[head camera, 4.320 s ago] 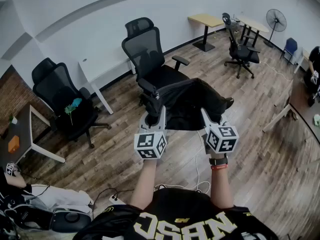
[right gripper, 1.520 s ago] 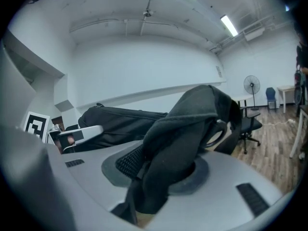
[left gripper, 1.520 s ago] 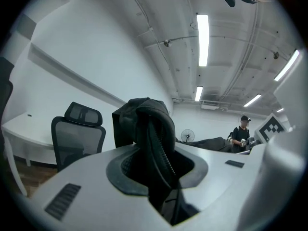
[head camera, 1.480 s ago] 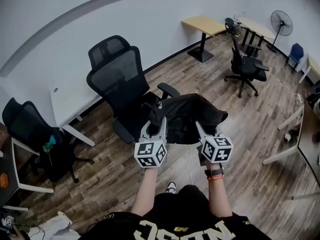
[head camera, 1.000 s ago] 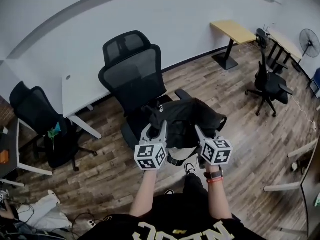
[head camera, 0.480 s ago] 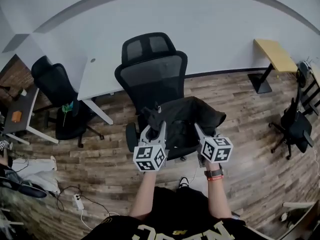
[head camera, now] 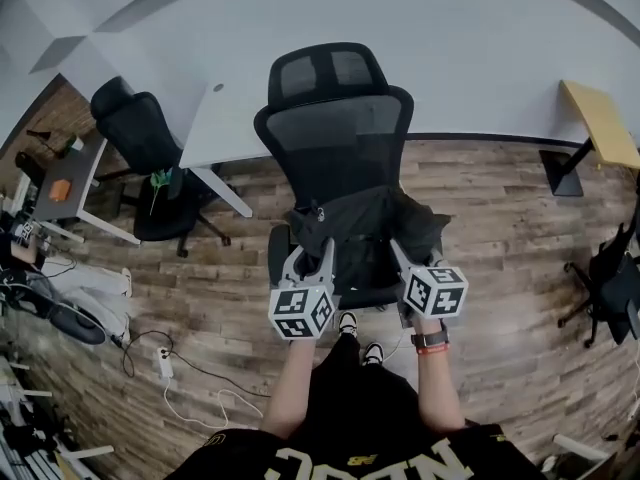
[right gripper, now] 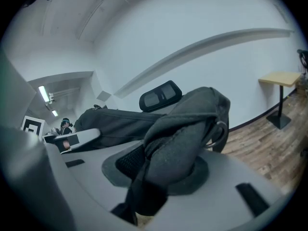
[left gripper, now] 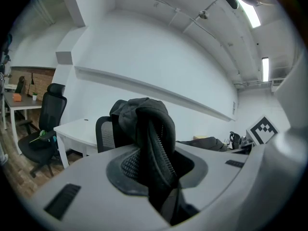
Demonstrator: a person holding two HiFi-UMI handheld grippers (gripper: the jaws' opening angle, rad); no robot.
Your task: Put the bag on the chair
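Black bag (head camera: pixel 366 224), black mesh chair (head camera: pixel 340 148), brown plank floor (head camera: pixel 500 208), white desk (head camera: pixel 226 128).

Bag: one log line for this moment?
bag: held before chair | left tongs: shut on bag | right tongs: shut on bag | placed: not yet

A: Can you see the seat of the tall black mesh office chair (head camera: pixel 340 148)?
B: Only little; the limp black fabric bag (head camera: pixel 365 230) covers most of it.
A: And the small orange object (head camera: pixel 60 189) on the grey desk (head camera: pixel 86 161)?
B: Too small to tell what it is. The yellow wooden table (head camera: pixel 598 123) is cut by the right edge.
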